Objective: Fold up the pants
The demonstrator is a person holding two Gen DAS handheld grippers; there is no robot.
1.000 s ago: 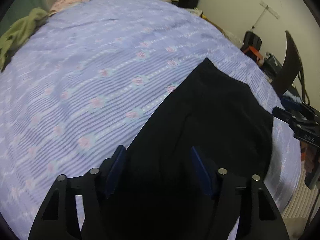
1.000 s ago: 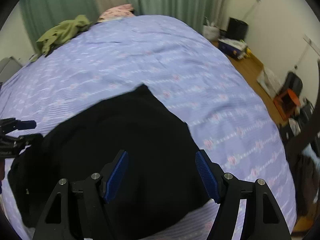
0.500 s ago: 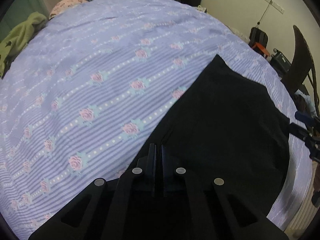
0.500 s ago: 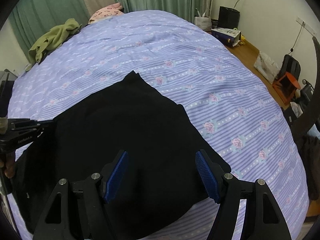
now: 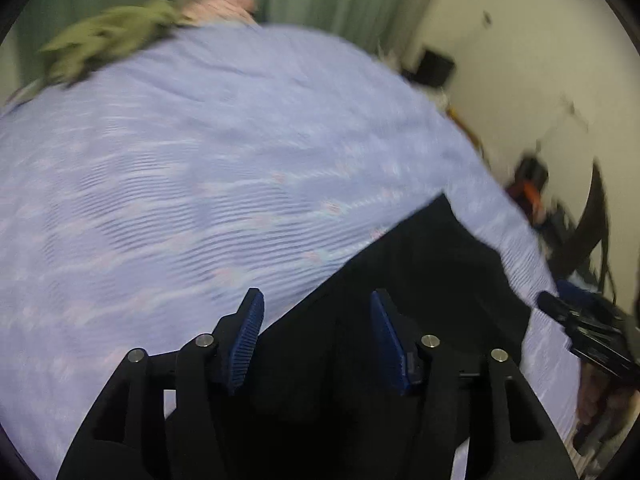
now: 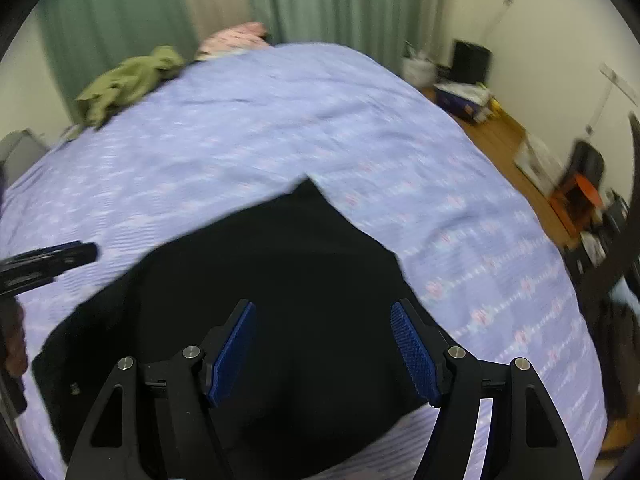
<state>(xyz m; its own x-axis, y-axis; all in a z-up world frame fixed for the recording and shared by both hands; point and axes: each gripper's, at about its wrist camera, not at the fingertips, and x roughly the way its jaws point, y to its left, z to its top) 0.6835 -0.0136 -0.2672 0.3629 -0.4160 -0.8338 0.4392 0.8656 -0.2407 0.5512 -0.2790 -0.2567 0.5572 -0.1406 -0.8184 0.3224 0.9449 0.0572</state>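
A wide bed (image 6: pixel 248 152) fills the room's centre, covered by a lilac striped sheet with rows of small pink roses; both views are motion-blurred. The black pants (image 6: pixel 280 300) lie flat on the near part of the bed, folded into a broad dark panel with one corner pointing toward the far end. The left gripper (image 5: pixel 316 336) hangs over the pants' near-left edge, jaws spread wide, nothing between its blue pads. The right gripper (image 6: pixel 324 352) hovers over the pants' near-right part, likewise spread wide and holding nothing. At the bed's far end lie a crumpled olive-green garment (image 6: pixel 132 80) and a pink patterned pillow (image 6: pixel 236 38), backed by green curtains (image 6: pixel 120 20). Right of the bed, a wooden floor (image 6: pixel 504 136) carries boxes, a black bin (image 6: pixel 472 62) and an orange item (image 6: pixel 580 196) against the cream wall.
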